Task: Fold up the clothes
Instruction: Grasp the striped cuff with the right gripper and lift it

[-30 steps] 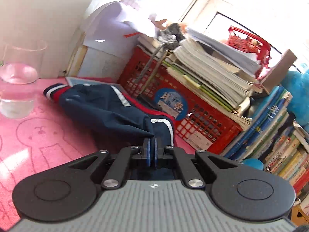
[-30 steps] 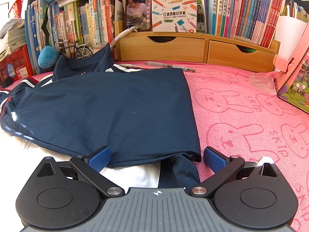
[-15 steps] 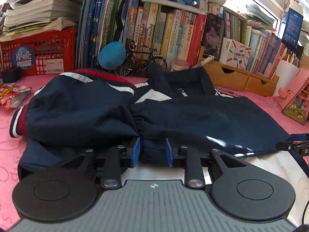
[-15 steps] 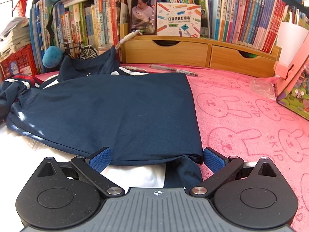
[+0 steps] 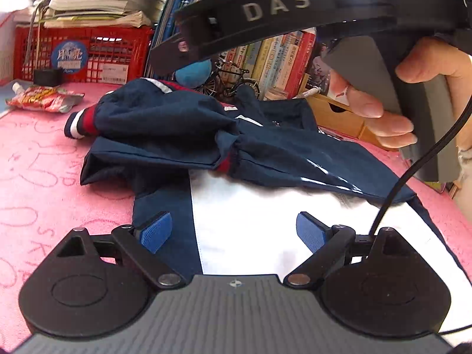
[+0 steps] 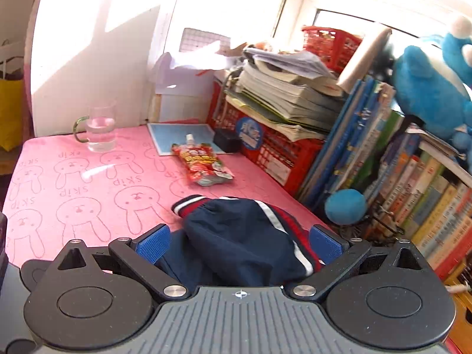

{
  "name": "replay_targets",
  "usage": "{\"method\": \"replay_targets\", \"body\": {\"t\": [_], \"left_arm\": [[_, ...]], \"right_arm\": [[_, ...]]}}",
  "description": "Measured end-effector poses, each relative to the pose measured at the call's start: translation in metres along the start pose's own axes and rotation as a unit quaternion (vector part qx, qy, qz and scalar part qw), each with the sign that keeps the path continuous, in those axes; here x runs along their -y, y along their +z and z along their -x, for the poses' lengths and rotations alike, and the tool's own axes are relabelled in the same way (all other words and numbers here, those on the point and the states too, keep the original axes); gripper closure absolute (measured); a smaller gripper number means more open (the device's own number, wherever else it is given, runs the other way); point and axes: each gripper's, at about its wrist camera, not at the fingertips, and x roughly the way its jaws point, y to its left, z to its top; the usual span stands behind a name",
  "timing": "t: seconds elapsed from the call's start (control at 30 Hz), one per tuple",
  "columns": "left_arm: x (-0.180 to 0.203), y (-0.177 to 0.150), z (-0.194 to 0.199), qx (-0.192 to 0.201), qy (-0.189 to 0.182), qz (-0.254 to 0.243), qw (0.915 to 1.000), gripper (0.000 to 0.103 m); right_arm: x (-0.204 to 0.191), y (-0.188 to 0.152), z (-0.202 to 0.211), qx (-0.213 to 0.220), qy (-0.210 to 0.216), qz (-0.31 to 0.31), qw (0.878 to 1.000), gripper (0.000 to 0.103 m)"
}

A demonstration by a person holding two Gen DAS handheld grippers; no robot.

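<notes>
One navy jacket [image 5: 183, 135] lies partly folded, rumpled.

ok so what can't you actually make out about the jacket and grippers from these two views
- Left wrist view: the jacket's near hem is hidden under the left gripper body.
- Same view: the right gripper's fingers are cut off by the top edge; only its body and a hand show.
- Right wrist view: the right gripper covers most of the jacket.
</notes>
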Motion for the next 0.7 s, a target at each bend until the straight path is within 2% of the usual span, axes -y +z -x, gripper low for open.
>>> {"method": "replay_targets", "body": {"t": [0.1, 0.17, 0.3, 0.37, 0.47, 0.53, 0.7], "left_arm": [[-0.026, -0.001, 0.007, 0.018, -0.035, 0.069, 0.9968, 0.011], [-0.033, -0.002, 0.009, 0.025, -0.047, 0.089, 0.9946, 0.012], [-0.032, -0.001, 0.009, 0.027, -0.041, 0.091, 0.9946, 0.012], [-0.03, 0.0, 0.009, 0.025, -0.036, 0.085, 0.9954, 0.012], [-0.027, 0.001, 0.007, 0.023, -0.032, 0.078, 0.9961, 0.011], [-0.027, 0.001, 0.007, 0.023, -0.032, 0.079, 0.9961, 0.011], [-0.026, -0.001, 0.005, 0.023, -0.032, 0.077, 0.9962, 0.011]], "right_arm": [[-0.021, 0.021, -0.054, -0.027, 0.023, 0.006, 0.999, 0.006], [-0.026, 0.027, -0.083, -0.048, 0.024, -0.008, 0.999, 0.015], [-0.023, 0.02, -0.129, -0.113, 0.025, -0.019, 0.993, 0.027], [-0.024, 0.011, -0.136, -0.13, 0.021, -0.012, 0.991, 0.042], [-0.014, 0.005, -0.122, -0.111, 0.013, -0.029, 0.993, 0.068], [-0.001, 0.005, -0.105, -0.088, 0.001, -0.055, 0.995, 0.078], [0.036, 0.003, -0.053, -0.025, -0.034, -0.126, 0.991, 0.083]]}}
